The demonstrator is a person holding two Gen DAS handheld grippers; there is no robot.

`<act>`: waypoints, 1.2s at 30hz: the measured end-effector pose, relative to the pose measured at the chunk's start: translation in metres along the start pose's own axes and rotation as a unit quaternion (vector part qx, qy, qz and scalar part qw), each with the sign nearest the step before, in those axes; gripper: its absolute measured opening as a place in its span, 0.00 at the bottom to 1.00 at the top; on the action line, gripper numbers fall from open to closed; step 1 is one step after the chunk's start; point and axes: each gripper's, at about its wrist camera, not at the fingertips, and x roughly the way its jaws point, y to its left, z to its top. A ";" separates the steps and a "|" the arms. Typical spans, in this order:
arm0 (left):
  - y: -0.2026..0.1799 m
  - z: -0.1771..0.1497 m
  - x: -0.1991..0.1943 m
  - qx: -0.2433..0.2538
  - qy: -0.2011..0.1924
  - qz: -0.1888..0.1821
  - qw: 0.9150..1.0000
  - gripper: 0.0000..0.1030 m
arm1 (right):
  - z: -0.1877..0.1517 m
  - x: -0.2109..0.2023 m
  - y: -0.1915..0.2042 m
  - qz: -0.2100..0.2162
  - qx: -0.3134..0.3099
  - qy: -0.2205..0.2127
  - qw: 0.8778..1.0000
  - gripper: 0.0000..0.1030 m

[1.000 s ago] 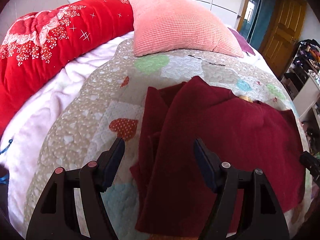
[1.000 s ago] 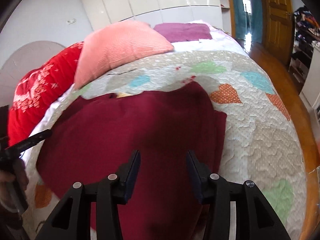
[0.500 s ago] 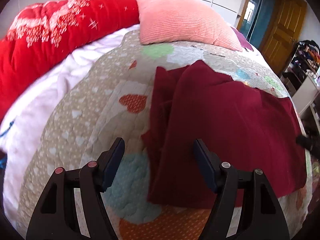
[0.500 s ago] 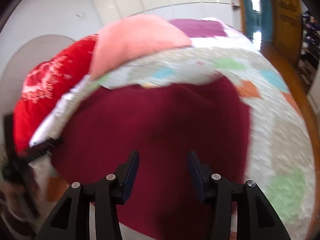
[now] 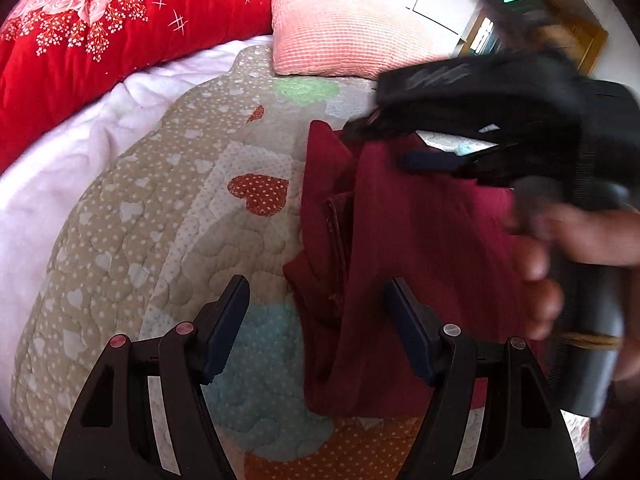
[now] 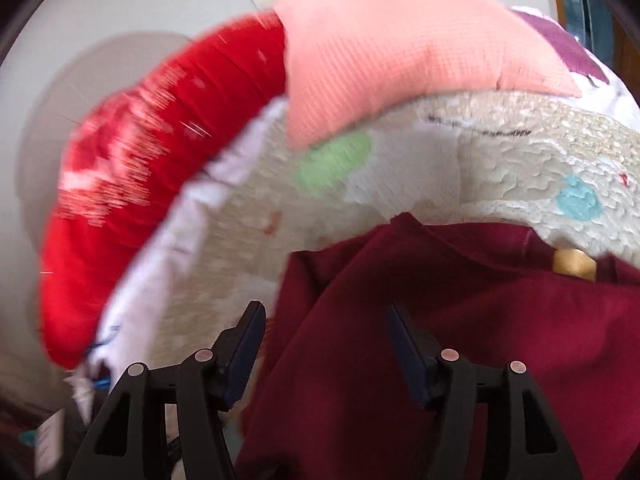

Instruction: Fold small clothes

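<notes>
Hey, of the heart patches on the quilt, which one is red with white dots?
The red dotted heart on the quilt, just left of the maroon garment. The green patch lies up by the pink pillow; the light blue one is nearest.

Left gripper (image 5: pixel 316 308) being seen as black angular arms, dark blue pads, reddish and silver screws, right gripper (image 6: pixel 325 330) being built alike, silver screws, black handle being blurred.
</notes>
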 end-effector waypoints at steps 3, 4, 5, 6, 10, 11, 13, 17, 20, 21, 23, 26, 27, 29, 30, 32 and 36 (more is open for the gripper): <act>0.003 0.001 0.001 -0.004 0.006 -0.007 1.000 0.69 | 0.005 0.025 -0.001 -0.038 -0.007 0.025 0.999 0.40; 0.003 0.001 0.001 -0.004 0.007 -0.008 1.000 0.69 | 0.005 0.027 0.002 -0.052 -0.026 0.013 0.998 0.25; 0.004 0.000 0.000 -0.004 0.008 -0.009 1.000 0.69 | 0.005 0.027 0.001 -0.061 -0.035 0.007 0.997 0.08; 0.004 0.001 -0.001 -0.004 0.008 -0.010 1.000 0.69 | 0.005 0.024 0.001 -0.061 -0.040 -0.001 0.997 0.07; 0.007 0.003 -0.007 -0.010 0.001 -0.010 1.000 0.69 | 0.006 0.003 0.013 -0.035 -0.065 -0.033 0.997 0.06; 0.008 0.004 -0.008 -0.011 -0.001 -0.011 1.000 0.69 | 0.009 -0.002 0.018 -0.025 -0.071 -0.041 0.996 0.06; 0.010 0.005 -0.010 -0.014 -0.006 -0.009 1.000 0.69 | 0.012 -0.003 0.026 -0.017 -0.081 -0.047 0.996 0.06; 0.009 0.005 -0.009 -0.014 -0.006 -0.004 1.000 0.69 | 0.008 0.028 0.019 -0.010 -0.057 -0.014 0.998 0.10; 0.008 0.006 -0.007 -0.009 -0.004 -0.002 1.000 0.69 | 0.001 0.023 0.005 0.033 -0.030 -0.031 0.999 0.24; 0.008 0.006 -0.006 -0.009 -0.003 -0.001 1.000 0.69 | -0.001 0.013 0.002 0.054 -0.023 -0.037 0.998 0.27; 0.008 0.006 -0.005 -0.011 -0.002 -0.001 1.000 0.69 | -0.005 -0.006 0.001 0.062 -0.026 -0.043 0.997 0.31; 0.009 0.006 -0.004 -0.011 -0.002 0.000 1.000 0.69 | -0.014 -0.030 0.005 0.050 -0.048 -0.065 0.995 0.31; 0.010 0.006 -0.004 -0.011 -0.002 0.001 1.000 0.69 | -0.017 -0.036 0.008 0.044 -0.064 -0.075 0.994 0.31; 0.010 0.006 -0.004 -0.011 -0.001 0.001 1.000 0.69 | -0.019 -0.031 0.016 -0.009 -0.087 -0.084 0.993 0.30; 0.009 0.004 -0.004 -0.012 -0.001 0.000 1.000 0.69 | -0.019 -0.026 0.019 -0.035 -0.093 -0.082 0.992 0.29; 0.009 0.004 -0.003 -0.014 0.001 -0.001 1.000 0.69 | -0.017 -0.014 0.017 -0.040 -0.089 -0.077 0.992 0.28; 0.011 0.005 0.000 -0.019 0.007 -0.003 1.000 0.69 | -0.006 0.024 0.012 -0.046 -0.077 -0.065 0.994 0.28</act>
